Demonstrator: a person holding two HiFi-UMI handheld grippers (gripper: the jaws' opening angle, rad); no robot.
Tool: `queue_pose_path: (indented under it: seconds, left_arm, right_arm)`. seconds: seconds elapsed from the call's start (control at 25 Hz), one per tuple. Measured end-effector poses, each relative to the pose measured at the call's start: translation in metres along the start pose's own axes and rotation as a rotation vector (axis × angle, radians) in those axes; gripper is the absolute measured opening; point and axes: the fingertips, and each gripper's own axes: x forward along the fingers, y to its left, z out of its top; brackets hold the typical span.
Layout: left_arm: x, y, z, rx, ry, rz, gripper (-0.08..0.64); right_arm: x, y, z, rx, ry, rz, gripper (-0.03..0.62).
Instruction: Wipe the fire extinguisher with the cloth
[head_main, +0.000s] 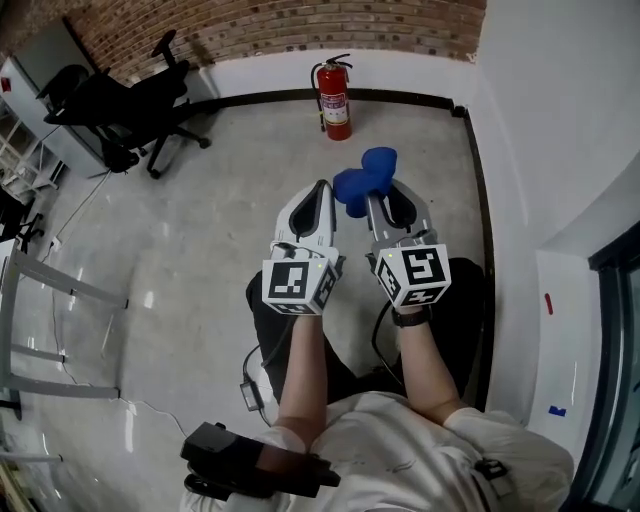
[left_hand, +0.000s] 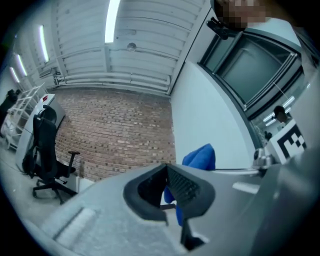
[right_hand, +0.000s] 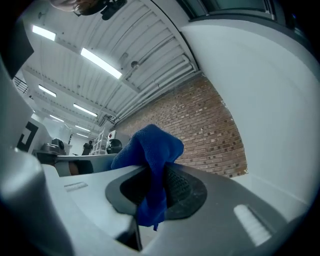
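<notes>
A red fire extinguisher (head_main: 336, 100) stands upright on the concrete floor against the far white wall. My right gripper (head_main: 388, 200) is shut on a blue cloth (head_main: 364, 179), which bunches up above its jaws. In the right gripper view the cloth (right_hand: 150, 150) hangs down between the dark pads of the right gripper (right_hand: 156, 186). My left gripper (head_main: 319, 200) is close beside it on the left, shut with nothing in it. The left gripper view shows the left gripper (left_hand: 167, 189) with the cloth (left_hand: 201, 156) behind it. Both grippers are well short of the extinguisher, held up at about waist height.
A black office chair (head_main: 125, 105) stands at the far left near the brick wall (head_main: 260, 25). Grey table legs (head_main: 45, 290) run along the left side. A white wall with a black baseboard (head_main: 482, 210) borders the right side.
</notes>
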Motion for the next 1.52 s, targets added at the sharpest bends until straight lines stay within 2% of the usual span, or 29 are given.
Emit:
queue_pose_path:
  seconds: [0.12,0.36,0.52,0.72,0.88,1.0,1.2,1.36,1.52]
  left_arm:
    - [0.01,0.01,0.003,-0.002,0.002,0.005,-0.002]
    - [0.023,0.022,-0.012,-0.03,0.012,-0.014,-0.002]
    - [0.058,0.027,-0.031,0.003,0.013,-0.009,-0.002]
    - [0.092,0.071,-0.066,-0.001,0.057,0.046,0.0]
    - [0.117,0.094,-0.083,-0.019,0.076,0.054,0.0]
    - [0.143,0.102,-0.07,-0.015,0.041,0.038,0.0]
    - [0.163,0.113,-0.053,0.016,-0.011,0.087,0.0]
    - [0.165,0.123,-0.066,0.026,-0.013,0.135,0.0]
    - [0.19,0.157,-0.087,0.031,0.029,0.15,0.0]
  right_arm:
    - [0.012,0.002,-0.002,-0.011,-0.001,0.005,0.066]
    - [0.014,-0.01,-0.015,0.001,0.01,-0.045,0.066]
    - [0.042,-0.036,-0.026,0.014,0.033,-0.028,0.066]
    - [0.097,-0.059,-0.049,0.055,0.037,-0.033,0.066]
    - [0.124,-0.06,-0.067,0.041,0.062,0.008,0.066]
    - [0.145,-0.07,-0.055,0.021,0.033,0.013,0.066]
    - [0.176,-0.089,-0.041,0.014,-0.013,0.037,0.066]
    - [0.201,-0.094,-0.058,0.028,0.008,0.102,0.066]
    - [0.25,-0.099,-0.081,0.074,0.04,0.11,0.066]
